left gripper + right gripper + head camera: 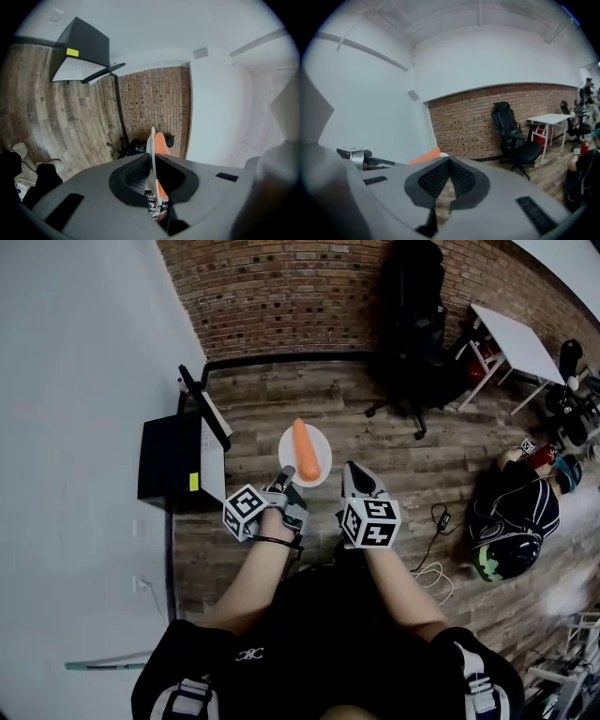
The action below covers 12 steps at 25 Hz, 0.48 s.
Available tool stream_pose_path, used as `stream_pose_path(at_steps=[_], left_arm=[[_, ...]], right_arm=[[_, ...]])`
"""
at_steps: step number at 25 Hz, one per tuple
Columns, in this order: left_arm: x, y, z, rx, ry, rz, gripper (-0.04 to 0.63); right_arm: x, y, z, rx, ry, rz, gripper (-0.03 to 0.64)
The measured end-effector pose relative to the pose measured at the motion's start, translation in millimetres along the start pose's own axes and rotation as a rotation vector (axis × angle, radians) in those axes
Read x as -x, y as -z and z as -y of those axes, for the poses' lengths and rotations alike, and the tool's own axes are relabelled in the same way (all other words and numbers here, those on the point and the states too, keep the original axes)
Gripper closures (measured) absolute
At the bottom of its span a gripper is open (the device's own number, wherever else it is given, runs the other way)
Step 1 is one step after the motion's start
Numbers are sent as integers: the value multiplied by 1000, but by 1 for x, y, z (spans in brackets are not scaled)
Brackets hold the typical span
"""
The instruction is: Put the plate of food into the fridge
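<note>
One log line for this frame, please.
left gripper: jaws shut on plate rim | carrot on plate | right gripper: shut, empty | fridge: open, plate not yet in

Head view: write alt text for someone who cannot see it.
A person's left gripper holds a white plate with a carrot over a wood floor, the right gripper empty beside it. A small black fridge stands open at left.
</note>
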<state>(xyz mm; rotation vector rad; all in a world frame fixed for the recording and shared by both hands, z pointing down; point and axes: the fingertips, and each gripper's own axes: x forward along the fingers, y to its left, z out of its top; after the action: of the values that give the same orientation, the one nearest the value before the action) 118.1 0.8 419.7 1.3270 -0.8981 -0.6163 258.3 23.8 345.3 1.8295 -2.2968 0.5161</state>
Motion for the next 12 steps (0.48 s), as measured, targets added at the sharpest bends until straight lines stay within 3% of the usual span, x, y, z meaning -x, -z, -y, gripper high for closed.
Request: stream_pose_path(at_steps=[7,12], left_arm=[[-59,-45,10,-16,-4,69,566],[-124,-75,30,-8,12,132,566]], right_arm=[[-85,-22,11,4,-90,-2,603],[-157,-61,43,20,-141,7,603]])
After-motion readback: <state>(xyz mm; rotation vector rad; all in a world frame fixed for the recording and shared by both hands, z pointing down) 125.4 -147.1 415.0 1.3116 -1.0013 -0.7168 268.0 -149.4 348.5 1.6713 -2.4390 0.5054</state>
